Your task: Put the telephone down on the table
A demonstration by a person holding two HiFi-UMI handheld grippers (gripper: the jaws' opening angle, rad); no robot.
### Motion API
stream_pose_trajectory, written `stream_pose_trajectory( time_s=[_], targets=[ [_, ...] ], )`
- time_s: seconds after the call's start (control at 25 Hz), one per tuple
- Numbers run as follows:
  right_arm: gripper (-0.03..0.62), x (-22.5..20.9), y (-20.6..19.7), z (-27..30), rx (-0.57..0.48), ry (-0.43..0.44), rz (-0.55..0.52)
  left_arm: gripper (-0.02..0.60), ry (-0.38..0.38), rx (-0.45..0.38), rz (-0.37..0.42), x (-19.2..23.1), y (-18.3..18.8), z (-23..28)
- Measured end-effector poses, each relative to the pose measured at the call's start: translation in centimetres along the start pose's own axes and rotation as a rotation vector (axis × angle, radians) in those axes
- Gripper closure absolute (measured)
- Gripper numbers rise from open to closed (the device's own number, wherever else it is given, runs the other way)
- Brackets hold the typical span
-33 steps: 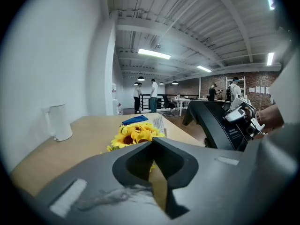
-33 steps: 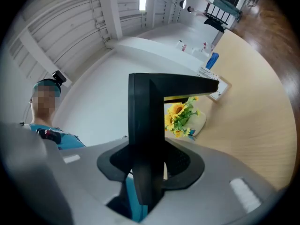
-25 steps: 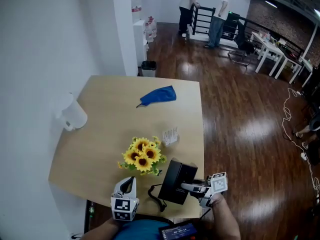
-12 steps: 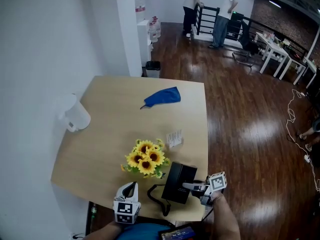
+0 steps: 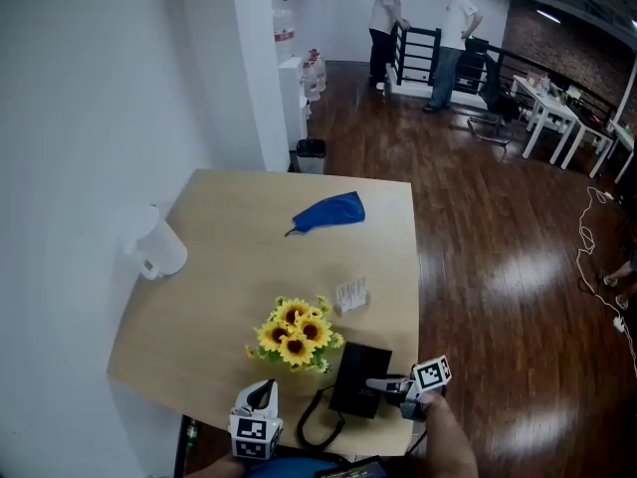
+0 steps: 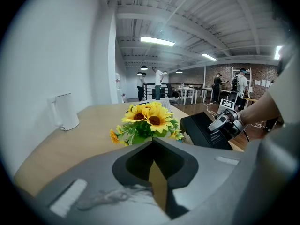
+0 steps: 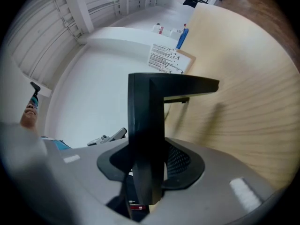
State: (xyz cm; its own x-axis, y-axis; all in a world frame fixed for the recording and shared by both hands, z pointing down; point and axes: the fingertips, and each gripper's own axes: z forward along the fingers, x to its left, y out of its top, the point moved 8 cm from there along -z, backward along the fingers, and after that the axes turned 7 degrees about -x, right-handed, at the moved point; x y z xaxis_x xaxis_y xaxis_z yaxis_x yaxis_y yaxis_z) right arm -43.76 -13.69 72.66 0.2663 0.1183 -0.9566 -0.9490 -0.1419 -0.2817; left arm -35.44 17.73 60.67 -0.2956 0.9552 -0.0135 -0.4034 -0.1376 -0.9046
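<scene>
Telephone (image 5: pixel 356 376): black, at the near right corner of the desk (image 5: pixel 229 267), just beside the sunflowers (image 5: pixel 296 333); cannot tell whether resting on the wood.
Right gripper (image 5: pixel 381 384): jaws clamped on the telephone's right edge, reaching in from the floor side.
Left gripper (image 5: pixel 261 394): jaws pressed together, nothing between them; hovers at the near edge, left of the cord (image 5: pixel 311 428).
Edges: near and right desk edges both close to the telephone; cord coiled right by the near edge.
Open room: wide bare wood among sunflowers, white jug (image 5: pixel 159 252) and blue cloth (image 5: pixel 328 211); small card (image 5: pixel 351 294) just beyond the flowers.
Left gripper view only: telephone's broad face, tilted, flowers in front.
Right gripper view only: telephone's thin edge, upright between the jaws.
</scene>
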Motion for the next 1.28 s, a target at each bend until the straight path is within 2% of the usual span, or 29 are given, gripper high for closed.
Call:
stream_pose_trajectory(
  time_s=[0.32,0.52,0.84,0.96,1.16,1.28],
  targets=[
    [0.442,-0.9,0.4,0.3,-0.009,-0.004,-0.032,0.568,-0.043,-0.012,0.014,-0.9,0.3,1.5],
    [0.441,-1.7,0.4,0.0,-0.007,-0.046,-0.032,0.568,-0.068,-0.009,0.026,-1.3,0.0,2.2],
    [0.425,-2.0,1.1,0.4,-0.048,-0.068,0.034,0.568,-0.104,-0.002,0.024,-2.1,0.3,2.5],
    [0.396,-2.6,0.6,-0.2,-0.061,-0.18,0.111,0.568,-0.117,-0.003,0.029,-2.3,0.1,2.7],
    [0.307,-2.6,0.8,-0.7,-0.035,-0.312,0.166,0.568,-0.134,-0.021,0.025,-2.8,0.9,2.9],
    [0.319,-1.2,0.9,-2.0,-0.025,-0.463,0.155,0.568,-0.143,-0.038,0.017,-3.2,1.7,2.8]
  ],
)
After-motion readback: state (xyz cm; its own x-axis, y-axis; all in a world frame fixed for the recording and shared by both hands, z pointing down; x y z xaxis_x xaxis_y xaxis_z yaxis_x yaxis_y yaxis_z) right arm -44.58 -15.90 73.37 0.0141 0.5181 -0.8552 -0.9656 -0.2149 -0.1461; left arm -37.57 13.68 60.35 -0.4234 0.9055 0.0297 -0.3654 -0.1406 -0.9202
